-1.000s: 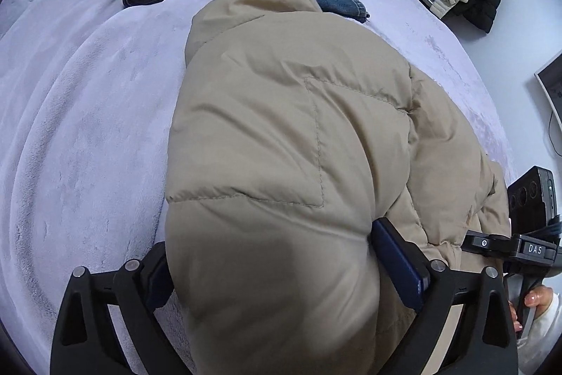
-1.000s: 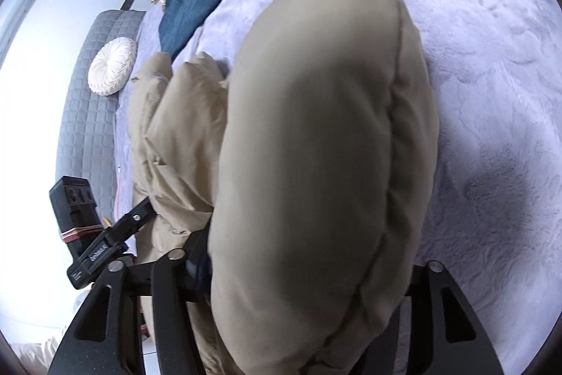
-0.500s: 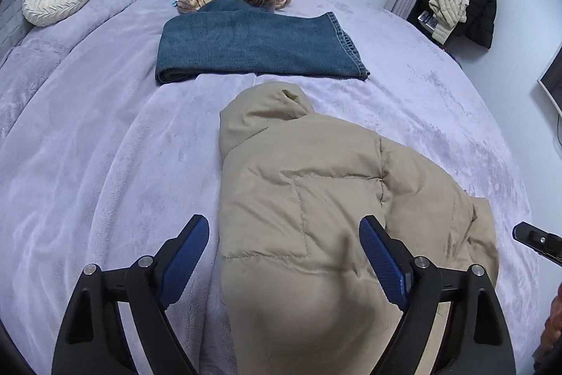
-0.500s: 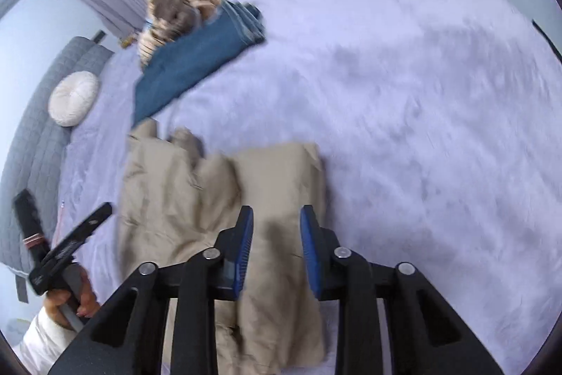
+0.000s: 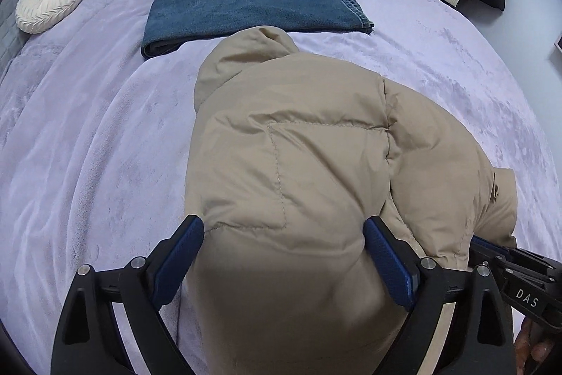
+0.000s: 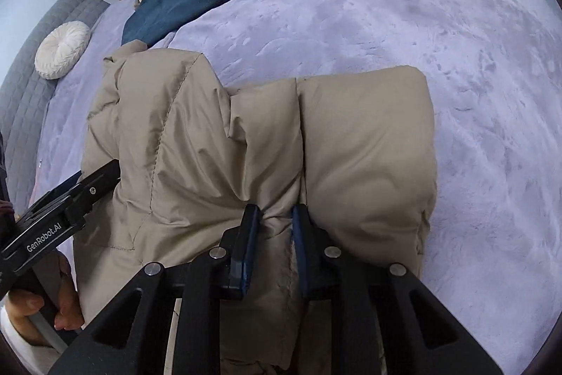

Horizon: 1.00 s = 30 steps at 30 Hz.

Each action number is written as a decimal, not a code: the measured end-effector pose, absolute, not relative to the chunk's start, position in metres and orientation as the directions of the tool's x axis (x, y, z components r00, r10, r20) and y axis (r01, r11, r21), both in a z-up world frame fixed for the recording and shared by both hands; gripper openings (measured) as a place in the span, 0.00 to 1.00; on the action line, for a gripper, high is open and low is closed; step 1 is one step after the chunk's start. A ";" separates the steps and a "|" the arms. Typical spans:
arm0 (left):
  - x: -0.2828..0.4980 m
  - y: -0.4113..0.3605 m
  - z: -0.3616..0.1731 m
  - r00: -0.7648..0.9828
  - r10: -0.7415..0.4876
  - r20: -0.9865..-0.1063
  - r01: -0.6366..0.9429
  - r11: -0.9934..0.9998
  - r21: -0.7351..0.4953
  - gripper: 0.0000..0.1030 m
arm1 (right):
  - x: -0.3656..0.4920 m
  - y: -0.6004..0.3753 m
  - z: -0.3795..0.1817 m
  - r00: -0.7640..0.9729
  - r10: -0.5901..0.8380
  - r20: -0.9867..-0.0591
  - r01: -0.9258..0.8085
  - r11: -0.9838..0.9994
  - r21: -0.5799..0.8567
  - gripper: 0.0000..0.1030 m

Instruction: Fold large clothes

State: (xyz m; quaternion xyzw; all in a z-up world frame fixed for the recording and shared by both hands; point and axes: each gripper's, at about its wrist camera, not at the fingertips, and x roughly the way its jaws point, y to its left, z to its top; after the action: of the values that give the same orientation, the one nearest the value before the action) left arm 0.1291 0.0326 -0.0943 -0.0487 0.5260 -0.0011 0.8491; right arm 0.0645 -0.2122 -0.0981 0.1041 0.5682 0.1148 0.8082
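Left claw (image 5: 284,255) reopening slightly, pads now pressing wide jacket (image 5: 316,171) bulge, unlike half second ago. Right claw (image 6: 275,217) closing, pinching jacket fold. Jacket lying on bed (image 5: 87,146), hood pointing toward jeans (image 5: 246,6).

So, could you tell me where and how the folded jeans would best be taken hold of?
Probably the thick folded edge of the jeans, at the end nearer the round cushion. Come in from the jacket's side: that rolled edge faces this way and gives bulk to pinch, unlike the flat hem.
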 end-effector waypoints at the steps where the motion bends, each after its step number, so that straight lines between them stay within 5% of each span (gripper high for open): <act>1: 0.126 0.034 -0.092 0.438 -0.052 -0.898 -0.050 0.995 -0.082 0.91 | 0.064 -0.210 -0.095 0.327 0.301 -0.896 -0.066 0.953 0.296 0.20; 17: 0.060 0.057 -0.068 0.364 -0.041 -0.930 -0.083 0.994 -0.077 1.00 | -0.012 -0.208 -0.036 0.360 0.269 -0.894 -0.072 0.963 0.261 0.23; 30: 0.007 0.072 -0.045 0.373 -0.047 -0.927 -0.057 0.996 -0.074 1.00 | -0.056 -0.219 -0.059 0.263 0.216 -0.940 0.042 0.971 0.235 0.24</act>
State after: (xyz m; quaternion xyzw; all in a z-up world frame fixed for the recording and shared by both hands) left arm 0.0069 0.0722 -0.0446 -0.0465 0.5600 0.0029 0.8272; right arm -0.0558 -0.2194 -0.0593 0.1068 0.6045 0.0550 0.7875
